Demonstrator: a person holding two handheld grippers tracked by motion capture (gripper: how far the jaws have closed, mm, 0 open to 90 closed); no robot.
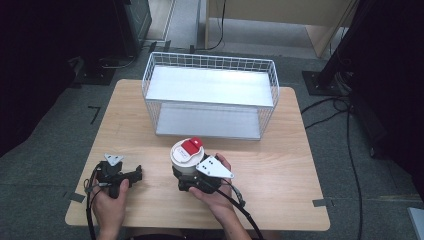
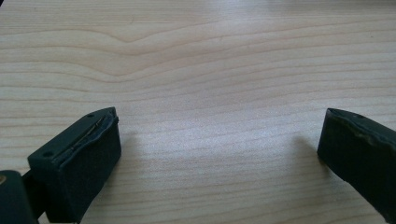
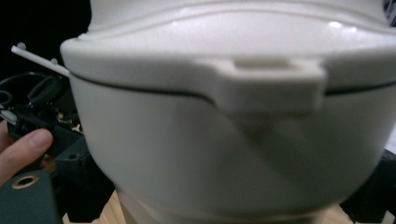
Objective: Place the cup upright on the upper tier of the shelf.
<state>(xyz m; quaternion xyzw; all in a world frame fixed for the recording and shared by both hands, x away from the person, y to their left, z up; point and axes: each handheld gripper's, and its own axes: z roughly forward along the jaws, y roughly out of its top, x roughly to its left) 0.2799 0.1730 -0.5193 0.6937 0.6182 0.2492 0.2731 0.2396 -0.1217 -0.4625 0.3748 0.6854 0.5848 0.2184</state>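
Two grippers on the table (image 1: 280,150), right gripper (image 1: 192,182) clamped round an upright white pot (image 1: 186,157), red lid knob up, left gripper (image 2: 219,158) gaping wide over bare wood, empty.

Left tool (image 1: 134,175) agape, right tool (image 1: 187,181) clamped.

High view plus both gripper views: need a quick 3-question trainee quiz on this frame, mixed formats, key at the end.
1. True or false: the left gripper is closed on the white container.
2. Multiple choice: where does the white wire basket sit relative to the container with the red lid tab?
A. Nearer the person
B. Farther from the person, toward the table's back edge
C. On the floor
3. Fill in: the left gripper view shows bare ____ tabletop between its open jaws.

Key
1. False. Its jaws stand wide apart over the table; the right gripper is the one at the container.
2. B
3. wooden
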